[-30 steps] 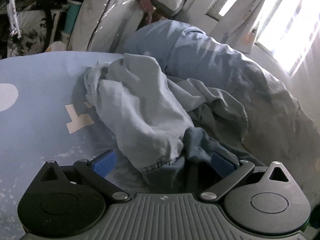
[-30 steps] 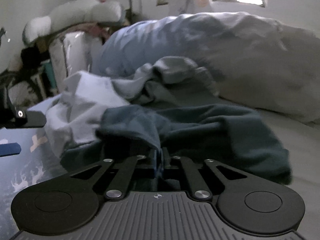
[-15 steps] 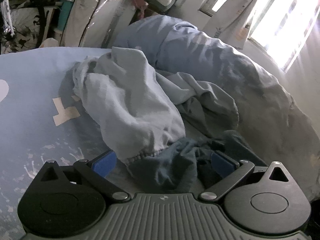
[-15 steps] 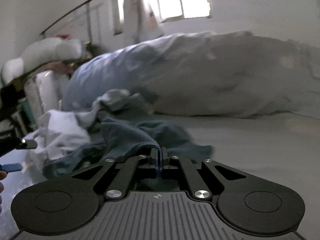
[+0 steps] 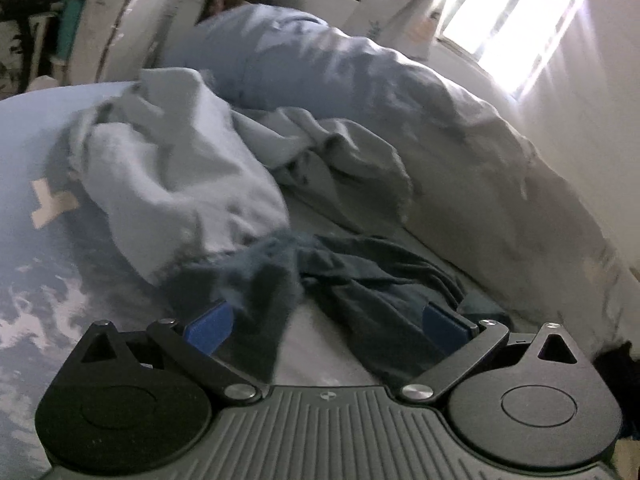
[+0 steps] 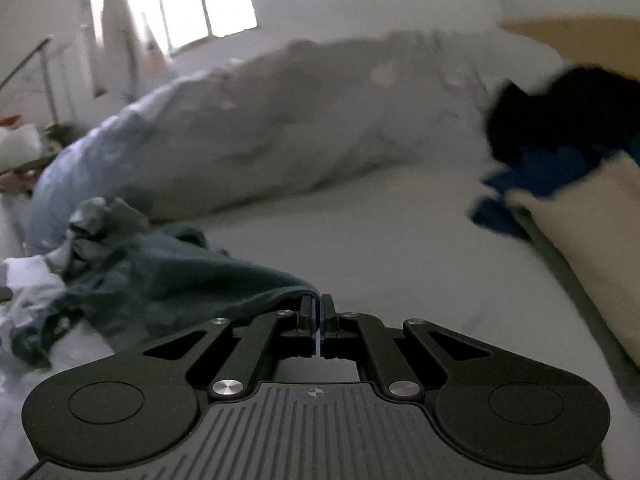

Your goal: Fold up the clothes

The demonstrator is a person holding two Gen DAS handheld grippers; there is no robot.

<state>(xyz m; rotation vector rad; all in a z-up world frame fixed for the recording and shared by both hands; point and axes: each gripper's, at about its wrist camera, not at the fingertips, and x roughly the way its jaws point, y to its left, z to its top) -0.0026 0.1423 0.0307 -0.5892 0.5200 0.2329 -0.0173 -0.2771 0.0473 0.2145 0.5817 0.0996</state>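
Open bed: a bare stretch of pale sheet (image 6: 380,240) lies ahead of the right tool (image 6: 319,307), free between the clothes and the pillow.
Back edge: a long rumpled duvet (image 6: 280,128) banks up along the far side, closing passage toward the window (image 6: 204,0).
Right flank: a beige pillow (image 6: 592,240) with dark and blue clothes (image 6: 552,132) heaped beside it blocks that side.
Left flank: the dark garment (image 5: 360,280) and a pale grey garment (image 5: 172,184) pile up before the left tool (image 5: 326,326).

one dark teal garment (image 5: 360,280) and one pale grey garment (image 5: 172,176) lie on the bed. one rolled duvet (image 5: 460,140). two tools: left tool (image 5: 326,330), right tool (image 6: 319,310).
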